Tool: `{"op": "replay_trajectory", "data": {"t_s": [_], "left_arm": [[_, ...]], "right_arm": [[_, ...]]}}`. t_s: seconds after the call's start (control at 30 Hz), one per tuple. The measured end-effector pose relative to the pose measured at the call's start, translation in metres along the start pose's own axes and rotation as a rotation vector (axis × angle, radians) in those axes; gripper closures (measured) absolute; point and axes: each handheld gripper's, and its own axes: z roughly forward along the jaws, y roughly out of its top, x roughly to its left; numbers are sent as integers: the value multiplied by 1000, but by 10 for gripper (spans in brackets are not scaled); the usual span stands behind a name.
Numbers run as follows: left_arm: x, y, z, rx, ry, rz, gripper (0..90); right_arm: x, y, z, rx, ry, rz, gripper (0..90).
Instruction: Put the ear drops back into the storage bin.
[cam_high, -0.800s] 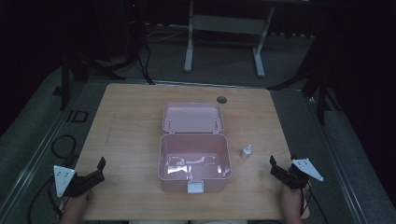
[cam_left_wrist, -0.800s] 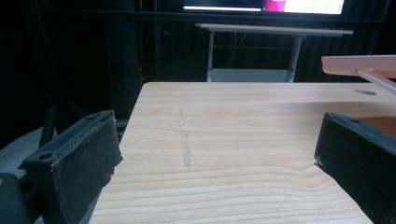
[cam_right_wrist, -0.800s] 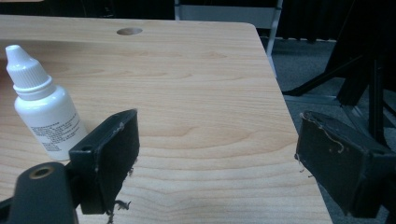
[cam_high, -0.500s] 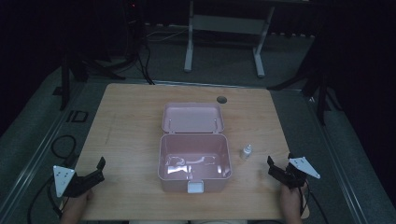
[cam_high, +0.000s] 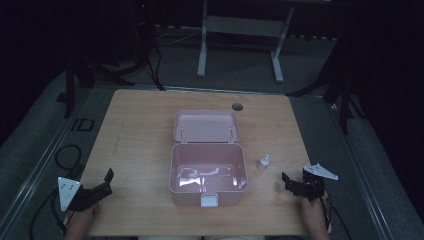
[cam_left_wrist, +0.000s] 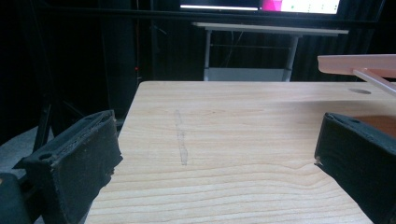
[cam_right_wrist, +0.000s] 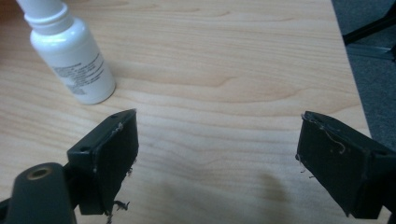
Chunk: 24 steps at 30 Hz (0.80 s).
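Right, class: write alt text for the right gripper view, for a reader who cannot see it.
A small white bottle stands upright on a pale wooden table, at upper left. The right gripper is open, its two black jaws rising from the bottom edge with bare wood between them, and the bottle lies beyond the left jaw, untouched.

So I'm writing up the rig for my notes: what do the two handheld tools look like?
Both are black. The left tool and the right tool each carry a pale grey three-cornered plate on top. In the gripper views their jaws are thick, blocky dark pads with frayed threads on the right one's edges. A dark cable trails from each off the table's near side.
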Motion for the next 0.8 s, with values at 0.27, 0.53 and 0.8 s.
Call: {"op": "replay_trajectory", "data": {"t_s": [0.27,0.53,0.8], "left_arm": [[0,0,0,0,-1,-1,4],[0,0,0,4,-5,0,4],[0,0,0,5,-4,3,4]], "right_arm": [[-1,6,-4,112,43,-31,116],[-3,15,-11,211,59,-73,122],[4,25,-20,409,94,-140,120]]}}
